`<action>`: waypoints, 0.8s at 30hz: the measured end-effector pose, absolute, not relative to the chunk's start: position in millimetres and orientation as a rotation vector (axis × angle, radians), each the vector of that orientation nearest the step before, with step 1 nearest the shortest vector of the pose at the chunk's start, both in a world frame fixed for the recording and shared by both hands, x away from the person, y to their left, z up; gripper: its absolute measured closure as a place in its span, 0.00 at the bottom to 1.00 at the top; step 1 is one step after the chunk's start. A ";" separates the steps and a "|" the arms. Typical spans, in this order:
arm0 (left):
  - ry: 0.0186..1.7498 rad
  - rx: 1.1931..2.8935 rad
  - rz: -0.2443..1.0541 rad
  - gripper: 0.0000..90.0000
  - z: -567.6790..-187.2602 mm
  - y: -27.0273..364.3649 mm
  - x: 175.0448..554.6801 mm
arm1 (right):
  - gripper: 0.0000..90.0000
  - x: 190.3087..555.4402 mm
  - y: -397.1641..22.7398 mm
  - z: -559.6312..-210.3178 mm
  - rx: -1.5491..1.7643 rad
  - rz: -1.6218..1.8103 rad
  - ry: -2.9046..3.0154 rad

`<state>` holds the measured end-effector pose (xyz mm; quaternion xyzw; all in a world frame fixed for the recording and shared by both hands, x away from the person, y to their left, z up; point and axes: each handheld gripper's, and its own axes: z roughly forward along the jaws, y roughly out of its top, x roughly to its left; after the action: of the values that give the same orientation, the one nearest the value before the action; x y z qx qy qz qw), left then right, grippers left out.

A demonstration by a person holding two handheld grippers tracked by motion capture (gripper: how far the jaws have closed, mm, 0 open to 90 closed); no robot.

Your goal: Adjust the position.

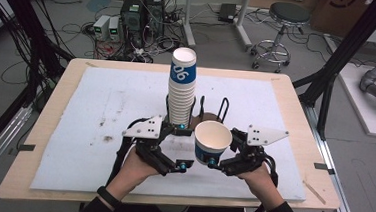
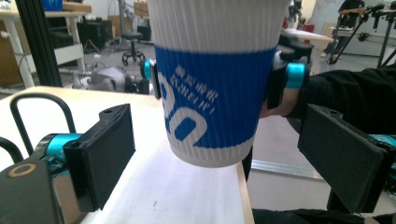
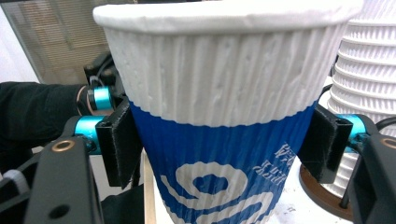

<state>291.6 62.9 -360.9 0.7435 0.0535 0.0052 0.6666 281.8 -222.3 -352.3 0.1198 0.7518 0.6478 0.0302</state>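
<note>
A cluttered lab floor with cables and a stool lies behind the wooden desk [image 1: 49, 126], which carries a white foam sheet. The right gripper [image 1: 222, 158] has its fingers clamped on a single ribbed white paper cup with a blue band [image 1: 212, 140], held upright above the sheet, just beside the tall stack of matching ribbed cups [image 1: 182, 88] standing in a black wire holder [image 1: 222, 108]. The left gripper [image 1: 172, 157] has its fingers apart, standing clear on either side of the cup without pressing it. To do this step well, I would keep the grip low on the blue band, hold the cup level, and carry it away from the stack without brushing it.
</note>
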 end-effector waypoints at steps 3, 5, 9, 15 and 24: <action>0.123 1.688 0.008 0.12 -364.3 58.6 290.7 | 0.29 281.0 -221.1 -352.5 0.363 2.004 2.315; 0.123 1.695 0.000 0.12 -366.7 55.1 290.5 | 0.29 280.2 -219.3 -352.9 0.352 2.011 2.317; 0.121 1.711 -0.018 0.12 -372.6 46.5 289.1 | 0.29 278.4 -215.3 -353.9 0.332 2.017 2.315; 0.123 1.723 -0.034 0.13 -379.1 37.7 287.6 | 0.29 275.3 -208.2 -356.3 0.320 2.013 2.336; 0.119 1.717 -0.022 0.32 -380.7 36.3 284.9 | 0.29 273.5 -204.1 -358.2 0.316 2.006 2.348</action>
<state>284.9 36.3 -380.7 0.7563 0.0525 -0.0099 0.6520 273.5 -204.1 -358.2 0.1016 0.7561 0.6462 0.0186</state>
